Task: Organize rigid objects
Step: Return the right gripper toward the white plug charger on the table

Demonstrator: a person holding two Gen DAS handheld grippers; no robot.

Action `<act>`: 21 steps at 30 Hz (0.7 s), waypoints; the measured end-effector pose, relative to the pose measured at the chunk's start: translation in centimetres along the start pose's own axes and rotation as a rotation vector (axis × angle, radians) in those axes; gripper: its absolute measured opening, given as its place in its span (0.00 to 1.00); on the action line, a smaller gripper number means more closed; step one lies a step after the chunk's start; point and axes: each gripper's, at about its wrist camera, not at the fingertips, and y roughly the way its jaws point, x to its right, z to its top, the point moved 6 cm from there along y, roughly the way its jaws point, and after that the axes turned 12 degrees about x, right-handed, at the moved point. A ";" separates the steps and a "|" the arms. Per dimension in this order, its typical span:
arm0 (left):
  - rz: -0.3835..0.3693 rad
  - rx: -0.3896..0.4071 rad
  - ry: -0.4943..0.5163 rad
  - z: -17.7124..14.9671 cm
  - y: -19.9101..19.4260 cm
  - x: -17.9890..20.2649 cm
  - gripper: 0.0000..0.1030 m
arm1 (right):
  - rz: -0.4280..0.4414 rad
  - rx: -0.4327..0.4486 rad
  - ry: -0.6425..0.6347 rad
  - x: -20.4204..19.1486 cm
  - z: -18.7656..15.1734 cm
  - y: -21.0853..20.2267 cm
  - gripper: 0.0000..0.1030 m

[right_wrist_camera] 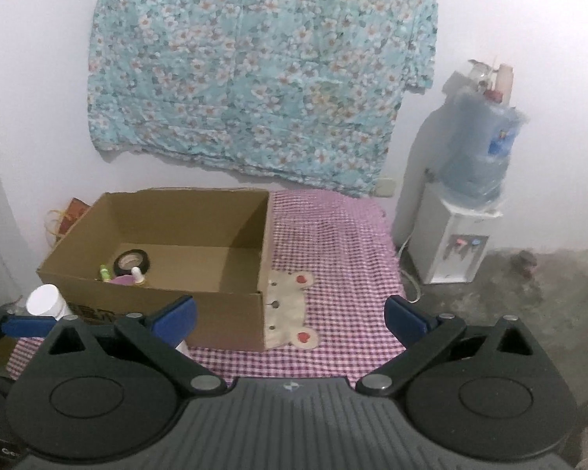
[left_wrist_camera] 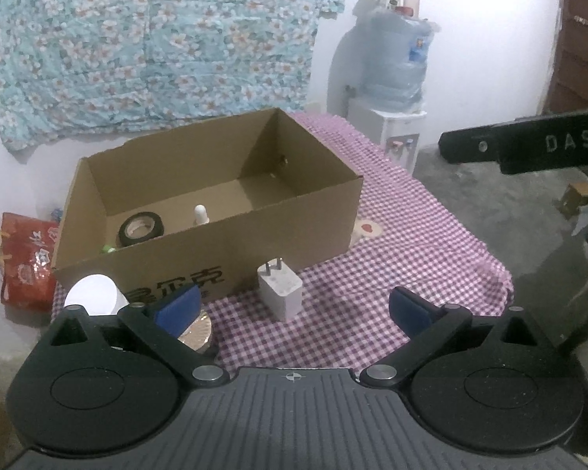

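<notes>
both grippers, left gripper (left_wrist_camera: 292,307) and right gripper (right_wrist_camera: 290,315), gape wide and empty. a white charger (left_wrist_camera: 280,288) stands before the cardboard box (left_wrist_camera: 294,231), with a white-capped bottle (left_wrist_camera: 92,299) beside the left one.

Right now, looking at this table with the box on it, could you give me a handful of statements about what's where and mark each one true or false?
1. A roll of black tape lies inside the cardboard box. True.
2. The white charger plug is inside the box. False: it stands on the checked tablecloth in front of the box.
3. The left gripper is clamped on the plug. False: its jaws are open, nothing between them.
4. The right gripper is open and empty. True.
5. A water dispenser stands beside the table. True.
</notes>
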 end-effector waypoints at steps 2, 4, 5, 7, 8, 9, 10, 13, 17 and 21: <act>0.002 -0.002 0.005 -0.1 0.0 -0.1 1.00 | -0.002 -0.016 -0.019 0.1 0.1 0.2 1.00; 0.003 0.007 0.009 -0.2 0.0 -0.1 1.00 | -0.005 -0.015 -0.019 0.3 0.1 0.2 1.00; 0.001 0.010 0.008 -0.2 0.0 -0.1 1.00 | -0.004 -0.005 -0.011 0.4 0.2 0.1 1.00; -0.015 0.004 -0.010 -0.2 0.1 -0.2 1.00 | 0.016 0.012 0.005 0.5 0.3 -0.1 1.00; -0.027 -0.001 -0.026 -0.2 0.1 -0.4 1.00 | 0.033 0.018 0.014 0.5 0.4 -0.2 1.00; -0.041 -0.003 -0.045 -0.2 0.1 -0.5 1.00 | 0.054 0.024 0.028 0.5 0.4 -0.2 1.00; -0.052 -0.004 -0.059 -0.2 0.1 -0.5 1.00 | 0.073 0.024 0.040 0.4 0.4 -0.2 1.00; -0.073 -0.006 -0.087 -0.1 0.1 -0.6 1.00 | 0.104 0.016 0.056 0.1 0.2 -0.1 1.00; -0.077 0.001 -0.091 -0.1 0.0 -0.6 1.00 | 0.140 0.018 0.080 -0.2 0.1 -0.1 1.00; -0.111 0.002 -0.132 -0.2 0.1 -0.8 1.00 | 0.169 0.023 0.114 -0.3 0.1 -0.1 1.00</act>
